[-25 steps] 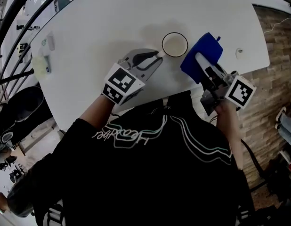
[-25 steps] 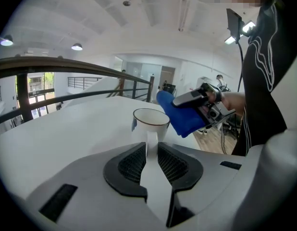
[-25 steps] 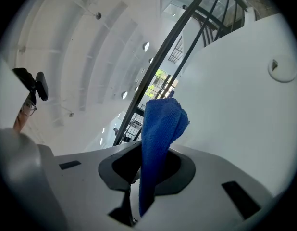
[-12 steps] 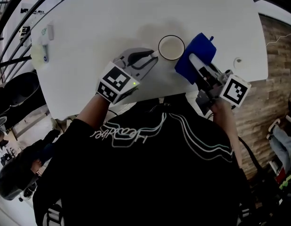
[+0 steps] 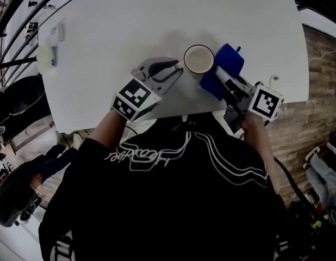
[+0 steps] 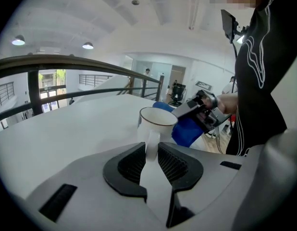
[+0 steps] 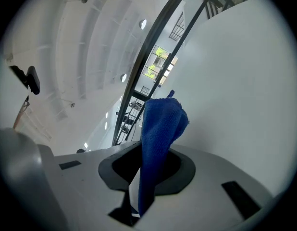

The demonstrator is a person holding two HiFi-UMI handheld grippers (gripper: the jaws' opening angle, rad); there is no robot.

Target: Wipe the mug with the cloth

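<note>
A white mug [image 5: 199, 58] with a dark rim stands upright on the white table [image 5: 157, 20]. My left gripper [image 5: 178, 66] is shut on the mug's handle [image 6: 152, 146], its ribbed pads pressed on both sides. In the left gripper view the mug [image 6: 157, 123] rises just beyond the jaws. My right gripper [image 5: 218, 70] is shut on a folded blue cloth [image 5: 222, 69], which lies against the mug's right side. In the right gripper view the cloth [image 7: 158, 134] stands up between the jaws and hides the mug.
A small pale green item [image 5: 47, 58] and a small white piece [image 5: 60, 30] lie near the table's far left edge. A small round white thing [image 5: 274, 81] sits by the right edge, next to a brick-patterned floor [image 5: 315, 75]. A railing [image 6: 81, 66] runs behind the table.
My right gripper has carried the blue cloth leftward and down until it meets the mug's right side. My left gripper has kept its hold on the handle with little movement.
</note>
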